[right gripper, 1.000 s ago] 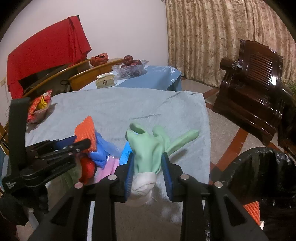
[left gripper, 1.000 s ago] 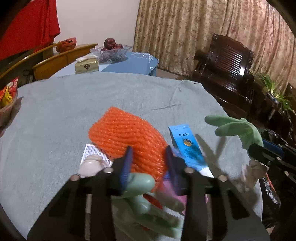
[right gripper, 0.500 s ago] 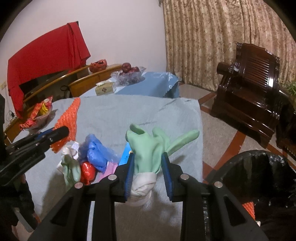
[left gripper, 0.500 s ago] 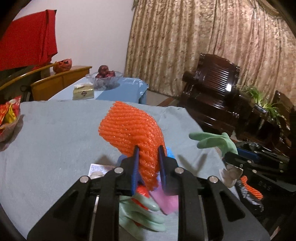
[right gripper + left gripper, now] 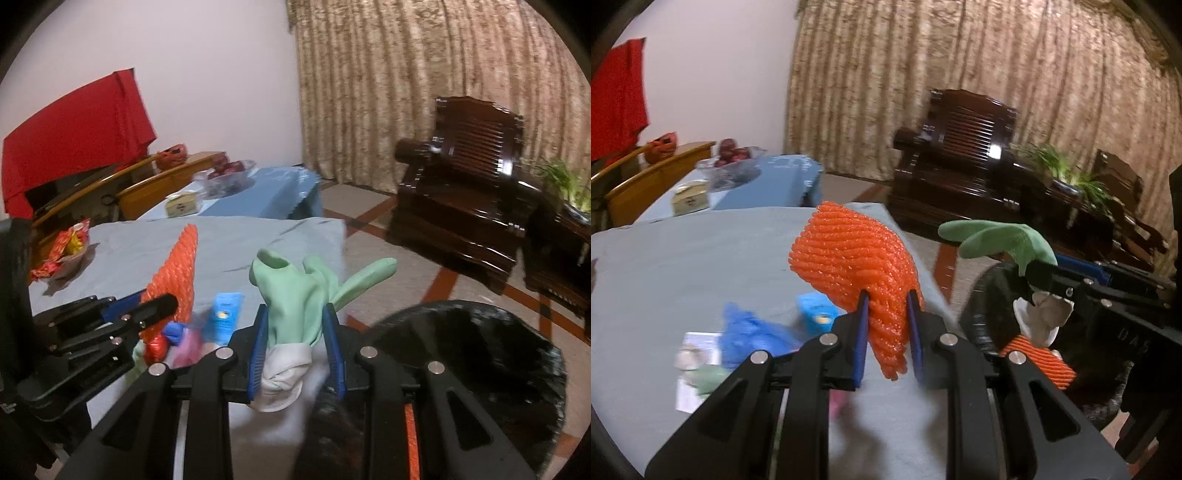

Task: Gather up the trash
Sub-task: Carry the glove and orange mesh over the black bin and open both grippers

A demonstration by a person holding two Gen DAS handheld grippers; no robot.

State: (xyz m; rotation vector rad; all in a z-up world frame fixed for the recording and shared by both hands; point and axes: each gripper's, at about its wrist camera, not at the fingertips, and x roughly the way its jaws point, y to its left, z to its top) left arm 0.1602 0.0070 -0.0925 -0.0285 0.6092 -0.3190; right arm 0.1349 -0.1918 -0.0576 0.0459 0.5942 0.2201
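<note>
table leftovers: blue bag (image 5: pixel 746 334), blue box (image 5: pixel 816 314), paper slip (image 5: pixel 690 369), a second green glove (image 5: pixel 703 380), and red and pink scraps (image 5: pixel 173 345) still lie in a clump on the grey cloth (image 5: pixel 683 258); the orange net no longer covers them.
left gripper (image 5: pixel 886 325): a second ago its jaws stood apart around the orange foam net (image 5: pixel 849 258) on the table; they have just been closing and are now clamped on the net's lower end. Net is lifted clear of the cloth, standing up above the pads.
right gripper (image 5: pixel 297 341): jaws clamped on the green glove (image 5: pixel 295 288) at its white cuff, same grip as a second ago; glove is off the table, fingers pointing forward.
bin: black bag-lined bin (image 5: pixel 480 354) sits on the floor just right of the table edge and fills more of both views than before; one orange net (image 5: pixel 1038 360) already lies inside.
meaning: both hands loaded, and the views have swung toward the bin. Judged step is carry and drop, two items at once.
remaining: the clump on the table needs at least another pass.
</note>
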